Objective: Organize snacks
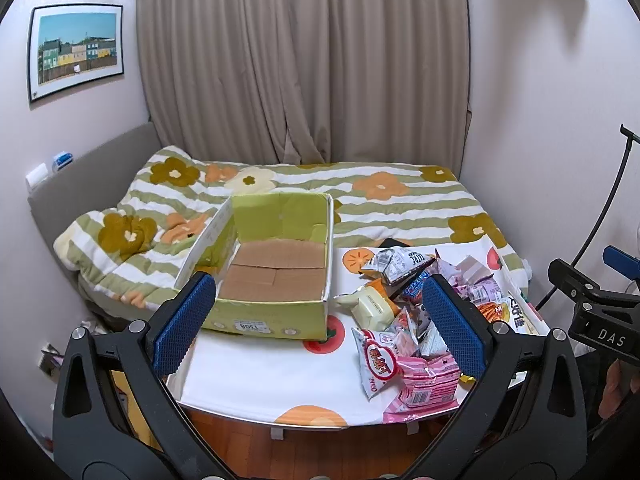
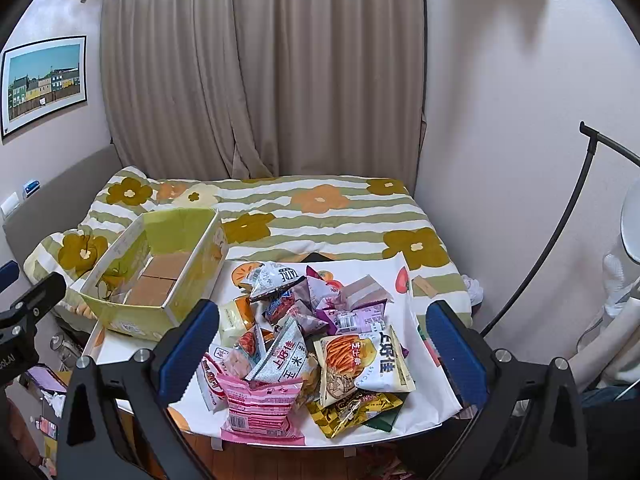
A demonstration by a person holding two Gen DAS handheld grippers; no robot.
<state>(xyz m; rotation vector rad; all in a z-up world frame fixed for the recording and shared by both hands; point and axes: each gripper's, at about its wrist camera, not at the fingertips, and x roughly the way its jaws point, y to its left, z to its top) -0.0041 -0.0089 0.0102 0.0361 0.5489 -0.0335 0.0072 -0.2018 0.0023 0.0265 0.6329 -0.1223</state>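
Both hand-held grippers (image 1: 320,320) (image 2: 324,344) wide, empty. We risk knocking the snacks (image 2: 308,344) off the worktop's (image 1: 256,380) near edge; box (image 1: 276,272) empty.

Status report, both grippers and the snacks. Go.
Left gripper open, empty, facing the box. Right gripper open, empty, over the snack pile. Box empty, beside the pile on the table. Nothing in the way.

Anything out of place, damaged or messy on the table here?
Yes. The snack packets lie in a jumbled heap, and the pink packet overhangs the table's near edge. The green cardboard box holds no snacks, and its far wall is creased.
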